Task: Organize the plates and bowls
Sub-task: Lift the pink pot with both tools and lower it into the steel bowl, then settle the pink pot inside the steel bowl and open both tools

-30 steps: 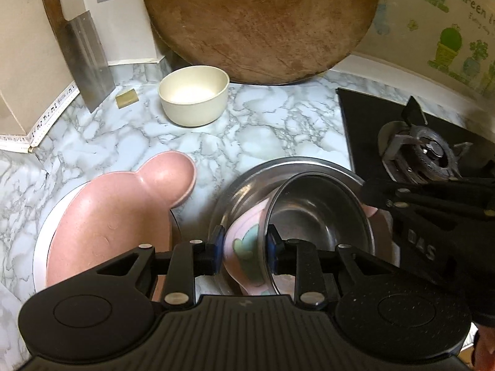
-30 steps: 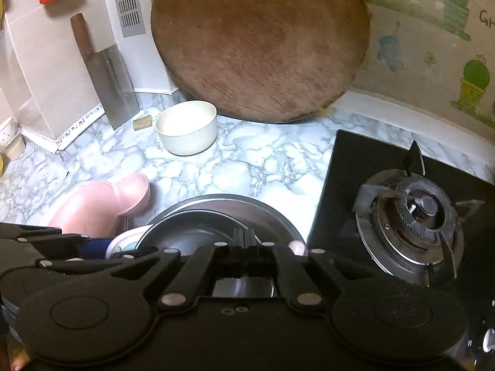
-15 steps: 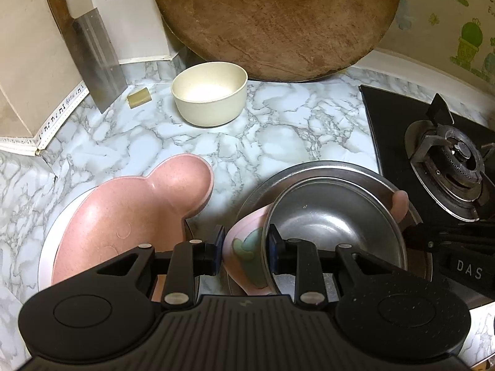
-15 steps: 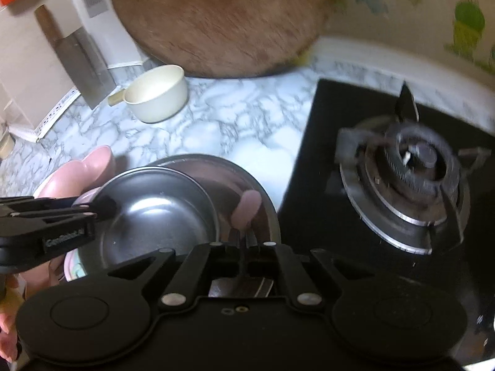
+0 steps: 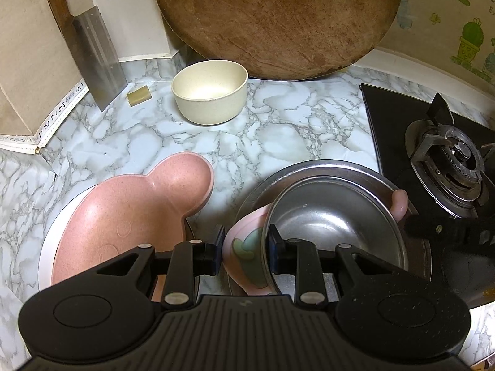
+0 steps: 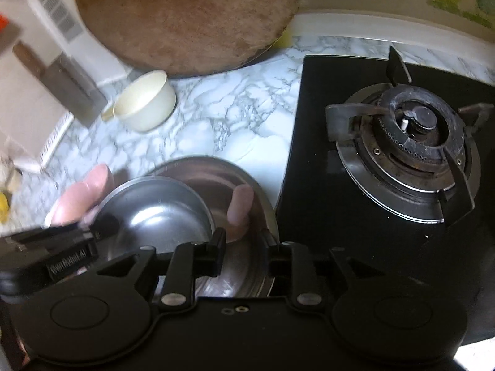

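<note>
Steel bowl (image 5: 334, 232) hides most of pink bowl (image 5: 244, 247) in left gripper (image 5: 244, 249).

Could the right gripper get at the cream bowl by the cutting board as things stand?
Probably yes. The right gripper holds nothing, its jaws opening, and bare marble counter lies between it and the cream bowl. It would only have to pass over the steel bowls in front.

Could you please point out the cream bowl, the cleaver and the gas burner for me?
cream bowl (image 5: 210, 92): left wrist view, inner wall.
cleaver (image 5: 96, 58): left wrist view, flat of the blade.
gas burner (image 6: 417, 123): right wrist view, centre cap.
</note>
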The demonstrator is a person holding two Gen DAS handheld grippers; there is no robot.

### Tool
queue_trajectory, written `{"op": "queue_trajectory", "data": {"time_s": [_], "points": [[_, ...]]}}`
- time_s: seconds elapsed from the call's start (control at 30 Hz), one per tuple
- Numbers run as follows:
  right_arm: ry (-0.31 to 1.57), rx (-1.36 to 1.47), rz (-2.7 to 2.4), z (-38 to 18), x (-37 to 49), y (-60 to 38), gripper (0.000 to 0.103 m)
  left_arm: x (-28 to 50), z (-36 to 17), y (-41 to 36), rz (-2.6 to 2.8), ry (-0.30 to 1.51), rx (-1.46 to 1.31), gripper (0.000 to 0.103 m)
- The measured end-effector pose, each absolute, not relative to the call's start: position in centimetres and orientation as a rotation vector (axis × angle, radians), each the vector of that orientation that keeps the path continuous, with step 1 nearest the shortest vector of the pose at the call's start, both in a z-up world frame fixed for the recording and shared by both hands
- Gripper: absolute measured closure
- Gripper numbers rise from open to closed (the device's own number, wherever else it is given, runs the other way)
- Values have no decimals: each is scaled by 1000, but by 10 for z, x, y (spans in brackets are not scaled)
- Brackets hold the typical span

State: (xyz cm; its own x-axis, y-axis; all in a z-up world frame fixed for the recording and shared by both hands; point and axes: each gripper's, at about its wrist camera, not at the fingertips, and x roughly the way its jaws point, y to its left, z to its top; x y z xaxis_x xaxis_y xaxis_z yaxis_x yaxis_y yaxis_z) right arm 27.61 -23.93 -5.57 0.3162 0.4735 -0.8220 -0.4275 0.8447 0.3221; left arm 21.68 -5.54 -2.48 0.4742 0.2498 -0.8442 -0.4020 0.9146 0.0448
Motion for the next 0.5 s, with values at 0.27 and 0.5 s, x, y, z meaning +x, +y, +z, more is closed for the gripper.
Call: {"op": "queue_trajectory", "data": {"time_s": [0.27,0.5], "points": [[1119,35,623,-59,272,-231,58,217,-25,-55,397,1002,-169,76],[1123,-5,623,-68,263,-219,86,216,-25,-55,393,1000,-168,76]]}}
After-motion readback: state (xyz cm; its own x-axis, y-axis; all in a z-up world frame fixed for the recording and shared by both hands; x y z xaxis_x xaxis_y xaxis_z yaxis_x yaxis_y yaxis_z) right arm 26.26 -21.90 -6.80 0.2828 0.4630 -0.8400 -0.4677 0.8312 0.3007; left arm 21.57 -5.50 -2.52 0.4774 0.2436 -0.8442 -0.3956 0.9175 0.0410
